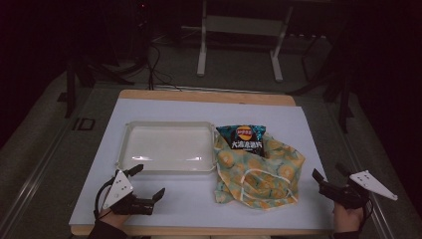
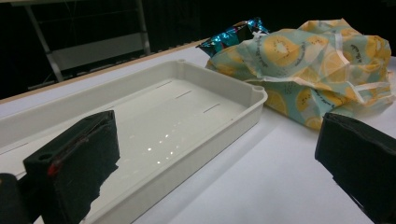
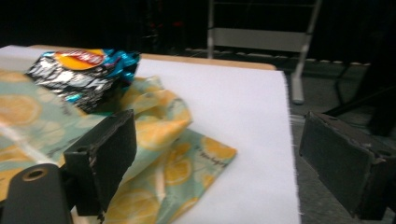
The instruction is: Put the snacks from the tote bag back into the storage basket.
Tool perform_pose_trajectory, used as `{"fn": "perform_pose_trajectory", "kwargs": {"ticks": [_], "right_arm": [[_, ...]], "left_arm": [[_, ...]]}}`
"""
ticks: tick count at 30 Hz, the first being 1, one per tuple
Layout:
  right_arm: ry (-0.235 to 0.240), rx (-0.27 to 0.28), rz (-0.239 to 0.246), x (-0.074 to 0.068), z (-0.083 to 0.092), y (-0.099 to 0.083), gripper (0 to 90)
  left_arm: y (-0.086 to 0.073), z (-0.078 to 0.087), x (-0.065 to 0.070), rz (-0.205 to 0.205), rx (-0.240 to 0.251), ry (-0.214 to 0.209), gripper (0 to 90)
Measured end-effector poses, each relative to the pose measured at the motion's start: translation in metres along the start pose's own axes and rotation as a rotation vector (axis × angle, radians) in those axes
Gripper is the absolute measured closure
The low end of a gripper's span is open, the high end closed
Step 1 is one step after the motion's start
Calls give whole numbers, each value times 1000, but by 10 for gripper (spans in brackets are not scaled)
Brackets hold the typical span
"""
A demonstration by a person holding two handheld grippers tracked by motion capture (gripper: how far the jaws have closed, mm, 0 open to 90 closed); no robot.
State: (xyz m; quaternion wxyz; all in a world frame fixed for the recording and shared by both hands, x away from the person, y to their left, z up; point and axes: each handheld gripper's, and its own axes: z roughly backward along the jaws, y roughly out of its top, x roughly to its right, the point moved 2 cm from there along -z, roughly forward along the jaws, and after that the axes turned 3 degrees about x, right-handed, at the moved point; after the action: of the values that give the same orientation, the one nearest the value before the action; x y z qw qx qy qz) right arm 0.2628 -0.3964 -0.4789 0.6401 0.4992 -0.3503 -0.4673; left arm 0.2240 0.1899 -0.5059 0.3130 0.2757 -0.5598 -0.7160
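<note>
A crumpled cloth bag with a lemon print (image 1: 259,172) (image 2: 322,60) (image 3: 154,140) lies right of centre on the white table. A dark crisp packet (image 1: 243,137) (image 2: 233,35) (image 3: 86,74) sticks out of its far end. An empty white plastic tray (image 1: 169,147) (image 2: 140,112) sits to its left. My left gripper (image 1: 147,183) (image 2: 215,163) rests open at the table's front left, just before the tray's near rim. Near the front right corner my right gripper (image 1: 331,174) (image 3: 217,163) is open, just right of the bag, with nothing between its jaws.
The white table top (image 1: 199,204) has a wooden edge at the back (image 1: 209,95). A metal frame stand (image 1: 239,30) is on the floor behind the table. Cables (image 1: 154,64) lie on the floor at the back left.
</note>
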Motion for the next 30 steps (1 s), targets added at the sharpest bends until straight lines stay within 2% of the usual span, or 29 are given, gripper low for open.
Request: {"fn": "perform_pose_trajectory", "kwargs": {"ticks": [3, 6, 8, 11, 14, 16, 18, 22, 25, 30], "right_arm": [[29, -12, 7, -4, -4, 1, 105], [32, -10, 10, -4, -4, 2, 105], [27, -9, 20, -7, -6, 7, 105], [65, 4, 13, -8, -6, 11, 105], [53, 21, 29, -10, -9, 25, 106], [67, 16, 38, -11, -10, 28, 106], [61, 11, 65, -13, -13, 34, 107], [107, 12, 76, -19, -21, 47, 107], [120, 16, 74, -22, -26, 51, 107], [155, 0, 111, -35, -42, 62, 107]], "left_arm": [[0, 0, 0, -3, -1, 1, 3], [0, -1, 1, -8, -5, 3, 3], [0, -2, 2, -9, -12, -1, 3], [0, -2, 2, -8, -13, -2, 3], [0, -2, 3, -5, -15, -5, 3], [-1, -3, 3, -5, -16, -6, 3], [-1, -3, 3, -8, -21, -9, 3], [-1, -4, 4, -8, -24, -12, 3], [-1, -3, 4, -7, -22, -12, 3], [-1, -3, 4, -5, -23, -12, 3]]}}
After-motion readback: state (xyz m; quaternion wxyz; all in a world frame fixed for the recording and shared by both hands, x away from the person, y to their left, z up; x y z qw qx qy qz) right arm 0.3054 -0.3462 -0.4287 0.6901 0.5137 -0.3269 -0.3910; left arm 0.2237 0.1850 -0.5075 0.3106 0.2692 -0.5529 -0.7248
